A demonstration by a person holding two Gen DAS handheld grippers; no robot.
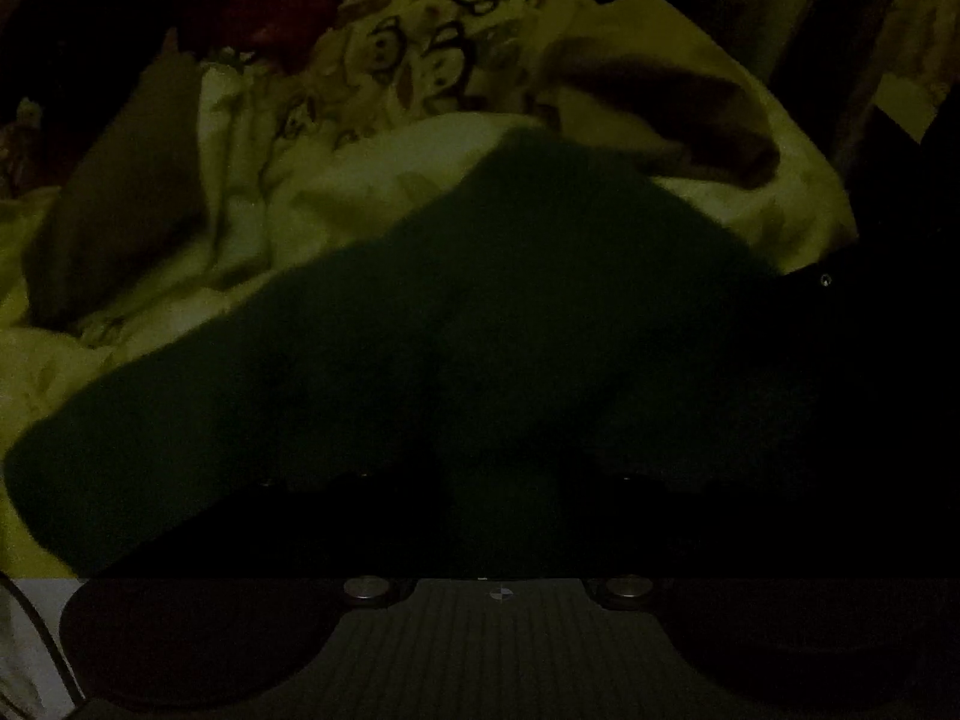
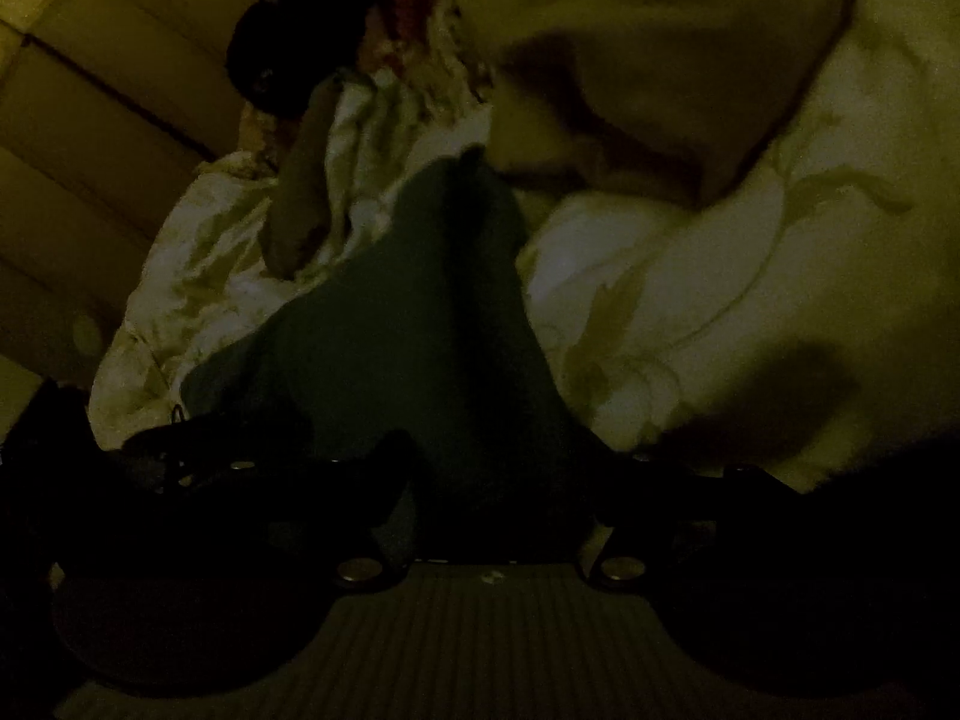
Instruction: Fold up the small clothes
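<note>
The scene is very dark. A dark green garment lies across a pale leaf-patterned bedsheet and fills the middle of the left wrist view. My left gripper sits right at its near edge, its fingers lost in shadow. In the right wrist view the same green garment runs from the gripper up toward the middle. My right gripper has the cloth between its dark fingers, seemingly shut on it.
A cartoon-print cloth and a brown-edged pale garment lie behind on the bed. A big pale pillow or cloth lies at upper right. A slatted wall or headboard stands on the left.
</note>
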